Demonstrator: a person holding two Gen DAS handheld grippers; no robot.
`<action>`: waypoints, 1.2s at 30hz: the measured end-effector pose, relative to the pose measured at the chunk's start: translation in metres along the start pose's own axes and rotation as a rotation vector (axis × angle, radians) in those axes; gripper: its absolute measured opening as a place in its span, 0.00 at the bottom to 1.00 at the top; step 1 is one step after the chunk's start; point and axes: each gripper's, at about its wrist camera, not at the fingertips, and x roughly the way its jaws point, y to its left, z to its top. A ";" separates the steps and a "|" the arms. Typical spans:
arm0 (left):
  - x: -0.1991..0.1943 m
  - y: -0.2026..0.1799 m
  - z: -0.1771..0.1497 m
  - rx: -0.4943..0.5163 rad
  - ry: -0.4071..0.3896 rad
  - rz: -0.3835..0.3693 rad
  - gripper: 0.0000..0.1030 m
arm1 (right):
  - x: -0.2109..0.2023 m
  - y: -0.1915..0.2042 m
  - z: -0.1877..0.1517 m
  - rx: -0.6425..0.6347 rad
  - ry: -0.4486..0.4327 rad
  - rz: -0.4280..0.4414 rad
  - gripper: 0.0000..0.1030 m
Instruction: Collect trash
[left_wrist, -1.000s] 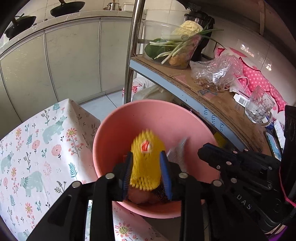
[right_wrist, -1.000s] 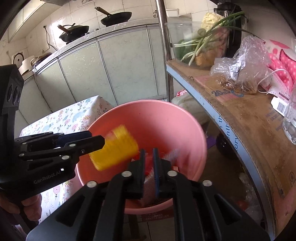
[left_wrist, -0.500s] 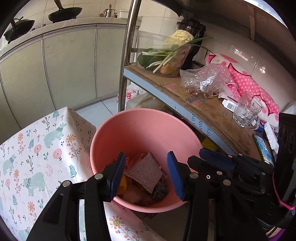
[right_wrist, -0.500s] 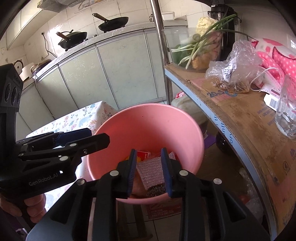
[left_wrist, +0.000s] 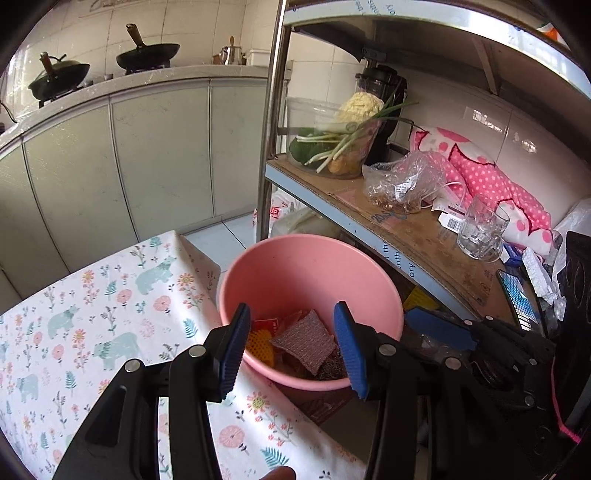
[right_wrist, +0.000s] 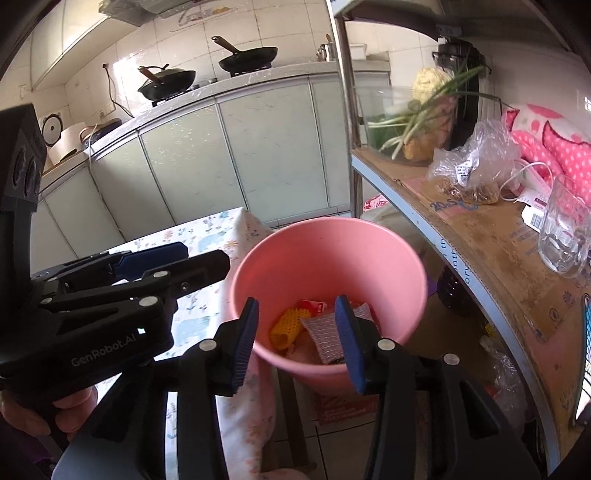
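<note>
A pink bin (left_wrist: 310, 266) stands beside the table, also in the right wrist view (right_wrist: 332, 251). In it lie a yellow foam net (left_wrist: 258, 341), a pinkish scouring pad (left_wrist: 304, 341), a red packet (left_wrist: 267, 325) and steel wool (left_wrist: 330, 371). My left gripper (left_wrist: 291, 308) hangs open above the bin's near rim with nothing between its blue pads. My right gripper (right_wrist: 295, 301) hovers beside it over the same rim; its jaws are opening and hold nothing. The net (right_wrist: 288, 325) and pad (right_wrist: 321, 332) show below them. Each gripper appears in the other's view, the right gripper (left_wrist: 439, 325) and the left gripper (right_wrist: 177, 258).
A floral tablecloth (left_wrist: 110, 314) covers the table left of the bin. To the right is a metal shelf (left_wrist: 424, 236) with a glass mug (left_wrist: 480, 236), a plastic bag (left_wrist: 402, 181) and a bowl of vegetables (left_wrist: 332, 147). The shelf post (left_wrist: 271, 129) rises behind the bin.
The left gripper let go of the yellow net and the right released the scouring pad; both pieces now lie in the bin. Both grippers opened and drew back and upward.
</note>
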 end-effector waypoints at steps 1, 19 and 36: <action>-0.005 0.001 -0.002 -0.001 -0.006 0.002 0.45 | -0.003 0.004 -0.002 0.000 -0.001 -0.001 0.43; -0.086 0.025 -0.044 -0.041 -0.091 0.056 0.45 | -0.040 0.066 -0.026 -0.050 -0.065 -0.028 0.50; -0.108 0.036 -0.062 -0.067 -0.101 0.038 0.45 | -0.047 0.091 -0.038 -0.069 -0.055 -0.066 0.51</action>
